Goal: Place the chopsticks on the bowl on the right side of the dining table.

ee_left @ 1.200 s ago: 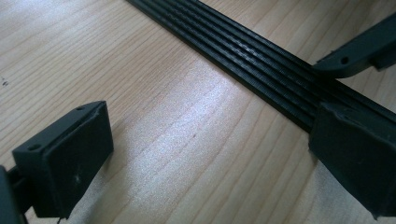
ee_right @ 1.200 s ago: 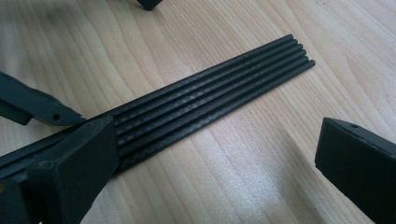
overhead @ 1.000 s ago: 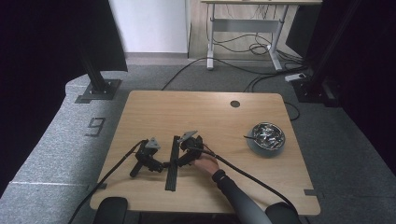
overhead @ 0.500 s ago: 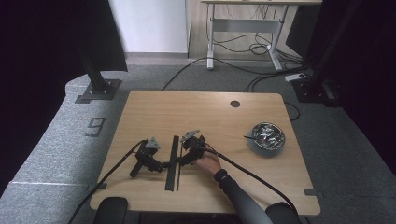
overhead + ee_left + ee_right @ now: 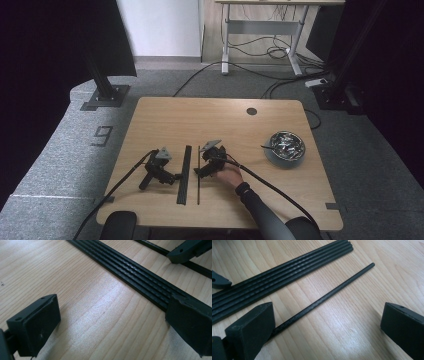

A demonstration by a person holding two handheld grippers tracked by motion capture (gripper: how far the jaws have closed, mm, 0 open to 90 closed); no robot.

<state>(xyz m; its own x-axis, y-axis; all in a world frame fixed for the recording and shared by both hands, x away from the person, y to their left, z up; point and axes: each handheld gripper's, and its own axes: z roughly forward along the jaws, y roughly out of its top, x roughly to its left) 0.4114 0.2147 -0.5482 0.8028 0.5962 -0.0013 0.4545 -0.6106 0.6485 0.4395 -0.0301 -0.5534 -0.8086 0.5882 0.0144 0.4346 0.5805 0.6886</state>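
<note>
At the left of the light wooden worktop [image 5: 160,120], the left tool [image 5: 176,177] lies on the wood with no hand on it, its cable trailing off toward the near left edge. Its jaws stand wide apart and hold nothing, with bare wood between them in the left gripper view. Just to its right lies a flat bundle of thin black ribbed rods [image 5: 184,173], set side by side and running from near to far across the worktop; in the left gripper view the right-hand jaw rests against the edge of this bundle [image 5: 130,272]. A little further right, apart from the bundle and roughly parallel to it, lies a single thin black rod [image 5: 198,175]. The right tool [image 5: 197,173], held in the person's right hand [image 5: 229,176], sits low over this rod with its jaws spread open and gripping nothing; in the right gripper view the single rod [image 5: 329,293] runs up from beside the left-hand jaw, with the bundle [image 5: 287,273] beyond it. Well apart at the right of the worktop stands a round grey bowl holding shiny metal pieces [image 5: 286,147].
</note>
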